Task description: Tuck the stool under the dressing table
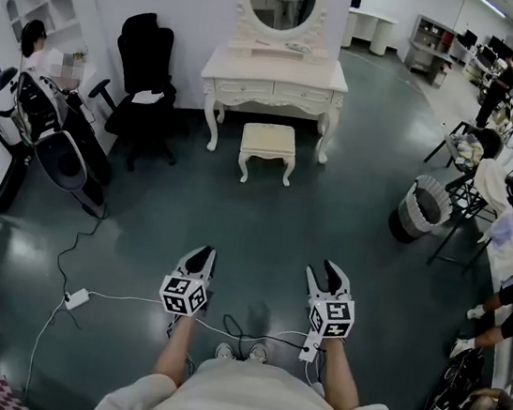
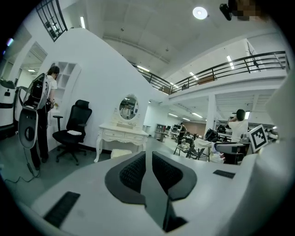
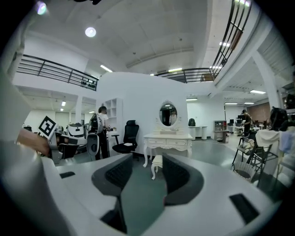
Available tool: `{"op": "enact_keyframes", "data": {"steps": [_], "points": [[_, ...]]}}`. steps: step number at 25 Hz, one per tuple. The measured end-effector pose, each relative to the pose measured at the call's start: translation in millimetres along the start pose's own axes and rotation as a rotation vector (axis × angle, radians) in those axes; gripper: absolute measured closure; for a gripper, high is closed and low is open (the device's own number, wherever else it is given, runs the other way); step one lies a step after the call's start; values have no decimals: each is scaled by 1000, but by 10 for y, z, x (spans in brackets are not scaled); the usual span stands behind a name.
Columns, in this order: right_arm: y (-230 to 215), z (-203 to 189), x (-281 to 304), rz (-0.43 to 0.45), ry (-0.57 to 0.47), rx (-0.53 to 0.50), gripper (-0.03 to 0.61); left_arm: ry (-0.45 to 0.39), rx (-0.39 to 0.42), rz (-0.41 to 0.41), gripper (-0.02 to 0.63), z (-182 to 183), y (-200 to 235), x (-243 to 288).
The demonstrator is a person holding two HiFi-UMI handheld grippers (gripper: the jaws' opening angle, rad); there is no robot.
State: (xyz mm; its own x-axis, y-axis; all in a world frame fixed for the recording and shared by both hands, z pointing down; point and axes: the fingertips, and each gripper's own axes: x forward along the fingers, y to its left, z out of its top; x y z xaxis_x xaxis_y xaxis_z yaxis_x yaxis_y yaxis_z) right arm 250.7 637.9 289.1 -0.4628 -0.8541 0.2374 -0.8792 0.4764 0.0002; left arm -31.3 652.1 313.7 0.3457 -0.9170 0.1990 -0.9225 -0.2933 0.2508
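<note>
The white dressing table (image 1: 274, 79) with its oval mirror stands against the far wall. The cream stool (image 1: 268, 144) stands on the floor just in front of it, out from under the top. Both grippers are held low near the person's body, far from the stool. My left gripper (image 1: 199, 260) has its jaws together and holds nothing. My right gripper (image 1: 327, 277) stands open and empty. The left gripper view shows the left gripper (image 2: 147, 159), the table (image 2: 122, 133) and the stool (image 2: 120, 152) in the distance. In the right gripper view the stool (image 3: 157, 161) shows between the right gripper's (image 3: 145, 168) jaws.
A black office chair (image 1: 147, 70) stands left of the table. Bags and equipment (image 1: 1, 135) line the left wall, near a person. A mesh bin (image 1: 419, 210) and folding chairs are at the right, with people. Cables (image 1: 129, 300) and a power strip lie by the feet.
</note>
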Motion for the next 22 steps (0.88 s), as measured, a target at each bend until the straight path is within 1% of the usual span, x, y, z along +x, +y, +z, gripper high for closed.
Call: {"op": "enact_keyframes", "data": {"steps": [1, 2, 3, 4, 8, 14, 22], "points": [[4, -4, 6, 21, 0, -3, 357, -1, 1, -4, 589, -8, -27, 8], [-1, -12, 8, 35, 1, -5, 311, 1, 1, -10, 573, -23, -59, 17], [-15, -22, 4, 46, 0, -5, 307, 4, -2, -15, 529, -43, -93, 28], [-34, -34, -4, 53, -1, -2, 307, 6, -5, -20, 499, -66, -128, 39], [-125, -89, -3, 61, -2, 3, 313, 6, -14, -40, 419, -147, -262, 94], [-230, -188, 38, 62, 18, 6, 313, 25, -15, -40, 400, -237, -358, 213], [-374, -178, 303, 60, 22, -6, 311, 24, -22, -34, 400, -188, -256, 509]]}}
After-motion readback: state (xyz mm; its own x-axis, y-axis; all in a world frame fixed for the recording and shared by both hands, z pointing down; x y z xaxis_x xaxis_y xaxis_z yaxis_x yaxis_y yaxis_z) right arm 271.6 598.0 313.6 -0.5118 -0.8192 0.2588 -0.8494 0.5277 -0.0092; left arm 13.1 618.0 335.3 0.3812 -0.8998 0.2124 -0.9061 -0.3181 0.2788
